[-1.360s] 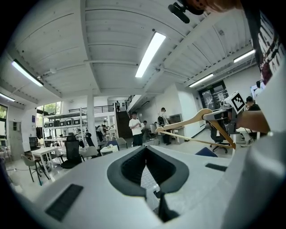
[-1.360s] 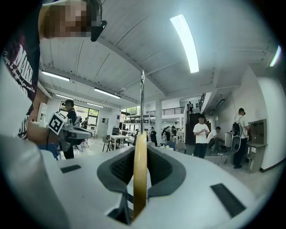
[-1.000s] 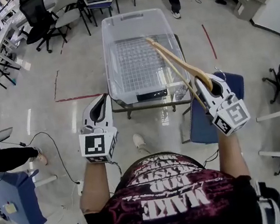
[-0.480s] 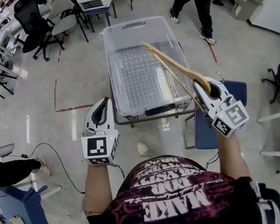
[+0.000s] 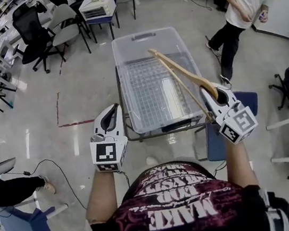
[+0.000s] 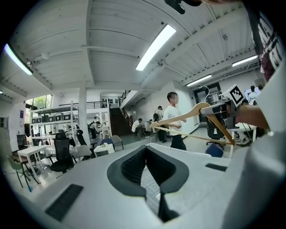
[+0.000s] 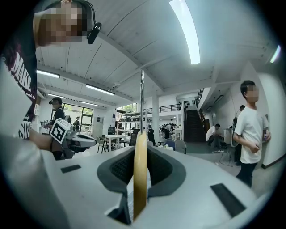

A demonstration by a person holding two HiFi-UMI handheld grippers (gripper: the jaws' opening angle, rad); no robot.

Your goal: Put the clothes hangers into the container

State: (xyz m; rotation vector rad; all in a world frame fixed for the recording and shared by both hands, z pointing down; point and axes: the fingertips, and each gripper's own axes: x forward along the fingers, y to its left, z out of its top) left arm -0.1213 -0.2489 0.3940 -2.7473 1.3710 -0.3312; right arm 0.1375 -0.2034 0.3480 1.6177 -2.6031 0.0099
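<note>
A clear plastic container (image 5: 125,61) stands on a low metal-framed table in front of me, with a grid pattern showing through its bottom. My right gripper (image 5: 209,90) is shut on a wooden clothes hanger (image 5: 181,72), held near its hook end. The hanger's arms slant up and left over the container's right half. In the right gripper view the hanger (image 7: 140,170) stands edge-on between the jaws of the right gripper (image 7: 139,188), with its metal hook pointing up. My left gripper (image 5: 113,110) hovers at the container's near left corner, jaws together on nothing. The left gripper view shows the hanger (image 6: 196,112) at the right.
A blue chair (image 5: 245,103) sits just right of the table, under my right gripper. A person in a white shirt (image 5: 240,1) walks at the far right. Office chairs (image 5: 39,23) and a small cart (image 5: 97,6) stand beyond. Red tape (image 5: 75,123) and a cable (image 5: 55,163) lie on the floor at left.
The view has drawn back, so the container sits lower in the frame. The hanger reaches slightly farther over it. A person in white has walked in at the upper right.
</note>
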